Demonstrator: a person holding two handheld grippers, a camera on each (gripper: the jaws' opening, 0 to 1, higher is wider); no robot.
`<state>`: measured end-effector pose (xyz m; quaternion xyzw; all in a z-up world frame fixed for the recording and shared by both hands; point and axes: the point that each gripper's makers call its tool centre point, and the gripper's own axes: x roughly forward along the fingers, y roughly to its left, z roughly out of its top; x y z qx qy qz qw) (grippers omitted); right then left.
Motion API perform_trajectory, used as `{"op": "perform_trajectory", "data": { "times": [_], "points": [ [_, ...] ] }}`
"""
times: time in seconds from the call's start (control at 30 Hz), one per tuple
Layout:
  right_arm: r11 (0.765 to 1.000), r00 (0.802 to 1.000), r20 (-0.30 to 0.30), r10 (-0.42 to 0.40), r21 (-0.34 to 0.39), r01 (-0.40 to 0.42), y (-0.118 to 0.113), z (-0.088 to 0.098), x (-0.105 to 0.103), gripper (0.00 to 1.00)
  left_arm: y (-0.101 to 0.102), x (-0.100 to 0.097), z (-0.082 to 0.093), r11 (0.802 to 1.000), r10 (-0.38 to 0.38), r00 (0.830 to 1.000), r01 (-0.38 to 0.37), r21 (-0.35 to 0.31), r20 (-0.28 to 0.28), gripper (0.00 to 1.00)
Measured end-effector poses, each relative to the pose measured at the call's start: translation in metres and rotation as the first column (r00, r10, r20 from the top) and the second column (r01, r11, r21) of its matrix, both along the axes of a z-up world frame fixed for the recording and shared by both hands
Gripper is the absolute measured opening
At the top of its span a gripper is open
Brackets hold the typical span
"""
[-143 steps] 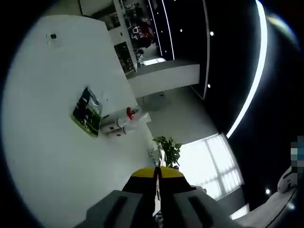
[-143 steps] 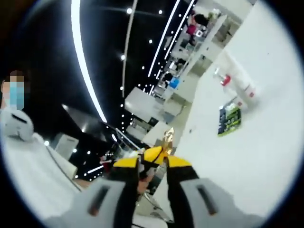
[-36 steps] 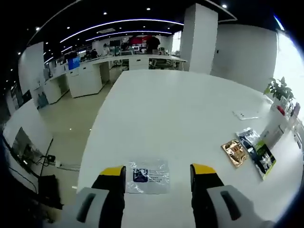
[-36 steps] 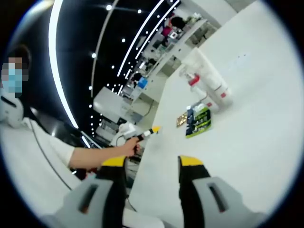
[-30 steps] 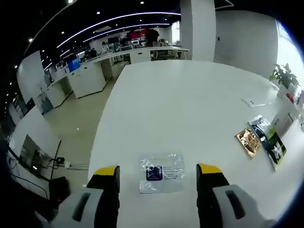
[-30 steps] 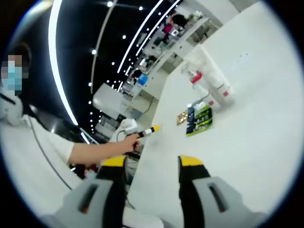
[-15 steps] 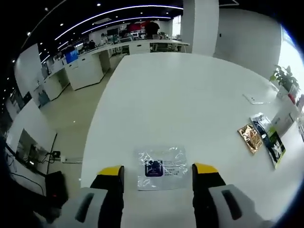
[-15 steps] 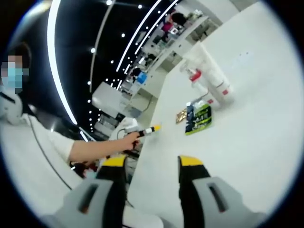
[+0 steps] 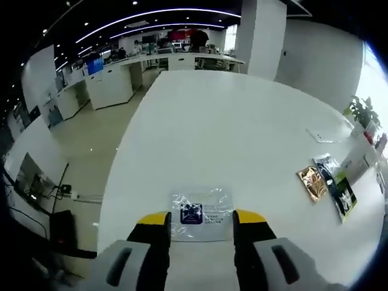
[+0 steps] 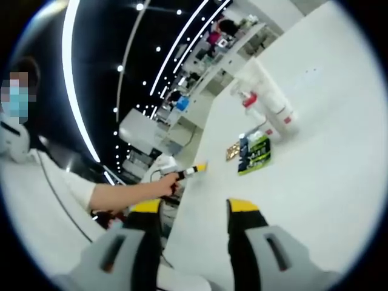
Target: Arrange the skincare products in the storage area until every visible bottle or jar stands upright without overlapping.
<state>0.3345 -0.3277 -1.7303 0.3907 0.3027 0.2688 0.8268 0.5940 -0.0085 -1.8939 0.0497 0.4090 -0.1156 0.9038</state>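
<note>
On the long white table (image 9: 242,127), white spray bottles (image 10: 270,100) lie at two o'clock of the right gripper (image 10: 194,206), jaws spread and empty; sachets (image 9: 327,182) beside them. Left gripper (image 9: 202,217), spread, straddles a clear packet (image 9: 200,206). Probably the approach step; next, reaching the bottles.

wide bare white table (image 9: 230,127), clear packet (image 9: 200,205) ahead, sachets (image 9: 327,182) at right edge

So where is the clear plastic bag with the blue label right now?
In the left gripper view, the clear plastic bag lies flat on the white table, near its front edge, just beyond the open left claw.
</note>
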Motion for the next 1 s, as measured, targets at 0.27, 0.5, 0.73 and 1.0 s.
{"op": "perform_trajectory", "data": {
  "times": [0.27,0.5,0.73,1.0],
  "points": [
    [0.999,0.999,0.051,-0.013,0.048,0.010,0.002,0.012,-0.005,0.41,-0.030,-0.042,0.009,0.983,0.033,0.999,-0.034,-0.180,-0.009,0.41],
    [0.995,0.996,0.090,-0.004,0.098,-0.005,0.011,0.022,-0.016,0.41,-0.100,-0.116,0.045,0.950,-0.097,0.995,0.101,-0.296,0.027,0.41],
    [0.989,0.994,0.108,-0.024,0.148,0.008,0.003,0.031,-0.021,0.40,-0.162,-0.171,0.082,0.901,-0.194,0.979,0.204,-0.383,0.066,0.41],
    [0.984,0.994,0.111,-0.023,0.175,0.003,0.004,0.033,-0.022,0.40,-0.207,-0.209,0.122,0.853,-0.272,0.955,0.297,-0.428,0.121,0.41]
  ]
}}
